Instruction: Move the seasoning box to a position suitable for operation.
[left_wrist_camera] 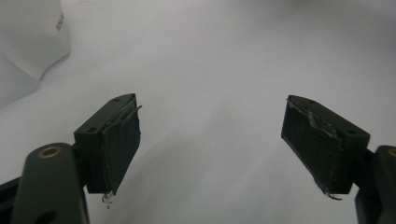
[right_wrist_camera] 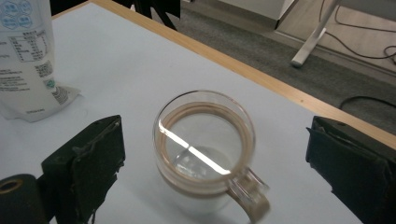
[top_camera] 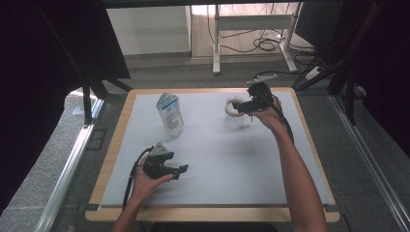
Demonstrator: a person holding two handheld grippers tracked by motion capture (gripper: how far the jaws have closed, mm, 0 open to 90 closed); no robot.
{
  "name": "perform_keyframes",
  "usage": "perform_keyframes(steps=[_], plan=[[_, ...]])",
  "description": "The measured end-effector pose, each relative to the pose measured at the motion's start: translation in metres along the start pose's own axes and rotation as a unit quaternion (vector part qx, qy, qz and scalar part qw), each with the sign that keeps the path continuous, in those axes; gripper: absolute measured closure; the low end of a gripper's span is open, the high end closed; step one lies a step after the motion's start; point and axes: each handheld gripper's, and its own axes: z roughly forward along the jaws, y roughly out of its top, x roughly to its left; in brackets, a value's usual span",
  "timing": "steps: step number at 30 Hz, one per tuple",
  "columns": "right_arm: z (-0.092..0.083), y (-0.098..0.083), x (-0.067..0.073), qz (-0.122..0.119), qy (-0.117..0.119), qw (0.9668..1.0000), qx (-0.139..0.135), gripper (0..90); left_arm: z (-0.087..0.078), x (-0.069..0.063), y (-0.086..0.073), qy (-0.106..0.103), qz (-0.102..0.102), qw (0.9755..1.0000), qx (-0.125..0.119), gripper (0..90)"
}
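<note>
Between your right tongs [right_wrist_camera: 210, 154], spread wide, the glass mug [right_wrist_camera: 204, 149] stands upright, its handle [right_wrist_camera: 250, 198] pointing back at you. Your left tongs [left_wrist_camera: 210, 140], also apart, hover well away from the mug, so the right hand is nearer.

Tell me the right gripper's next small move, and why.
Probably lower the right gripper and close on the mug: its jaws stand open on either side of the mug, above it, not touching the glass.

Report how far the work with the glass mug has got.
Nothing looks done: the glass mug stands empty and ungripped. In hand: the right tool, open, straddles it. Left: closing on it; the pouch stands untouched and the left tool waits open.
</note>
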Motion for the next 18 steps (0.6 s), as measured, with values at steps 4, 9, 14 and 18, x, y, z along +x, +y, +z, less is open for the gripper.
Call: perform_keyframes(steps=[4, 9, 14, 18], plan=[[0.033, -0.002, -0.002, 0.008, 0.007, 0.9997, 0.022, 4.8, 0.000, 0.005, -0.003, 0.003, -0.006, 1.0000, 0.003, 19.5], [0.052, -0.007, -0.001, 0.007, 0.018, 0.9990, 0.040, 4.3, 0.000, 0.006, -0.004, 0.005, -0.011, 0.9999, 0.004, 19.5], [0.076, -0.019, -0.003, 0.009, 0.018, 0.9972, 0.073, 4.5, 0.000, 0.008, -0.006, 0.007, -0.014, 0.9999, 0.004, 19.5], [0.078, -0.020, -0.004, 0.003, 0.027, 0.9972, 0.070, 7.6, -0.001, 0.008, -0.006, 0.008, -0.016, 0.9998, 0.005, 19.5]])
